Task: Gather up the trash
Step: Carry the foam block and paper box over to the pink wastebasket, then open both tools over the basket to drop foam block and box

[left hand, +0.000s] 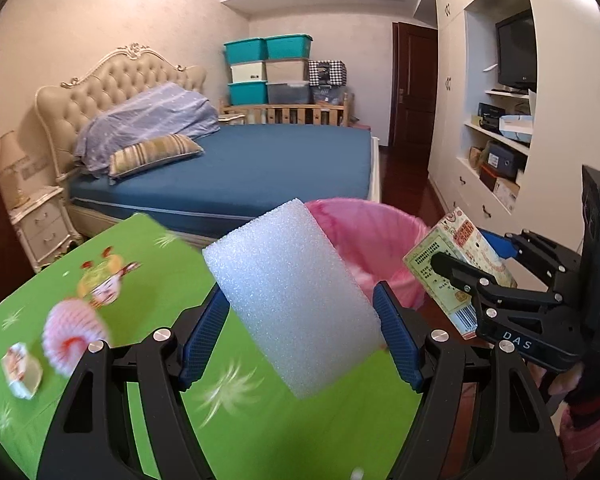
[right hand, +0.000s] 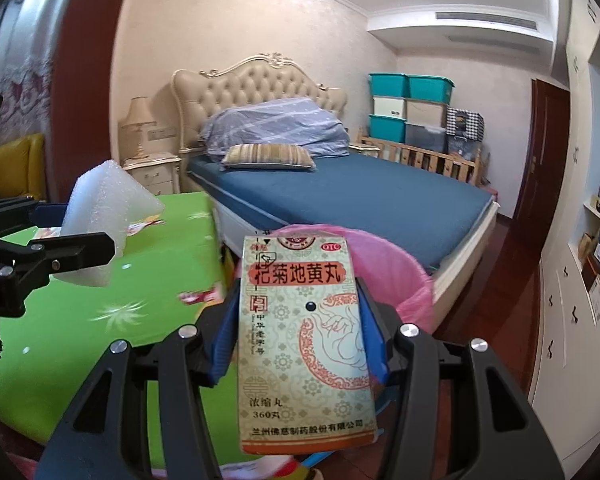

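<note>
Left wrist: my left gripper (left hand: pixel 300 320) clamps the white rectangular foam block (left hand: pixel 288 300), long axis tilted; pink-lined round bin (left hand: pixel 380 232) just beyond.
Right wrist: my right gripper (right hand: pixel 296 328) grips the upright printed cardboard medicine box (right hand: pixel 304 340); bin (right hand: pixel 404 280) directly behind, nearer this hand.

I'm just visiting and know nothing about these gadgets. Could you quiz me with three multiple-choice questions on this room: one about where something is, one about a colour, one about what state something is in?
1. Where is the bin?
A. On the bed
B. Between the green table and the bed
C. Inside the wardrobe

2. What colour is the bin's bag?
A. Pink
B. Black
C. Blue

3. What is the left gripper doing?
A. Hanging empty
B. Clamping a foam block
C. Clamping a lamp

Answers: 1 B, it stands past the table edge, before the bed. 2 A, pink plastic lines the rim. 3 B, blue pads press the foam's sides.
</note>
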A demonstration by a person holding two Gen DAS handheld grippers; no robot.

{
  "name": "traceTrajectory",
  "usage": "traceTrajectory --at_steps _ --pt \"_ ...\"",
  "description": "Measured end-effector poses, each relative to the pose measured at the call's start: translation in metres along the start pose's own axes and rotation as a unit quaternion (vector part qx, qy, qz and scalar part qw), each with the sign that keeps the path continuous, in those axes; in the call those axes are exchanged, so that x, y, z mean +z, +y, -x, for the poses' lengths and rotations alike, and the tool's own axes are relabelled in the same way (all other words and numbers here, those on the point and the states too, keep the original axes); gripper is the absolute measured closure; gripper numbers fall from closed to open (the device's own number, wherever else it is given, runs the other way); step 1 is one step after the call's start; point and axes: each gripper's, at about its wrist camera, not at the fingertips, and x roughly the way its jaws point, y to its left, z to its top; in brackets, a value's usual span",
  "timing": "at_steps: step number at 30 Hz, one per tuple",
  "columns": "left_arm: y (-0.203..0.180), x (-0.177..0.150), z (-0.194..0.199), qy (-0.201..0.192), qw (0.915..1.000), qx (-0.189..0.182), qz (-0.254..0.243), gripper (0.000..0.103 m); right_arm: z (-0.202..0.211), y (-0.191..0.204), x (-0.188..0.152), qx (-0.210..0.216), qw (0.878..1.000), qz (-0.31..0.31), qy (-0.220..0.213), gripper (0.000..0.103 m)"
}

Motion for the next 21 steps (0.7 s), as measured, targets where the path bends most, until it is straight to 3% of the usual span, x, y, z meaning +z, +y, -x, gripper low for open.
traceTrajectory --at_steps 9,21 --pt "-0.019 0.040 -0.070 0.009 0.9995 -0.029 -0.006 0.032 -0.045 -0.051 0.022 -0.011 1.000 -0.019 -0.003 0.051" --pt "-0.021 0.067 -0.132 0.015 0.9990 -0.041 0.014 0.030 -0.089 -0.076 0.025 0.001 1.000 -0.025 0.013 0.050"
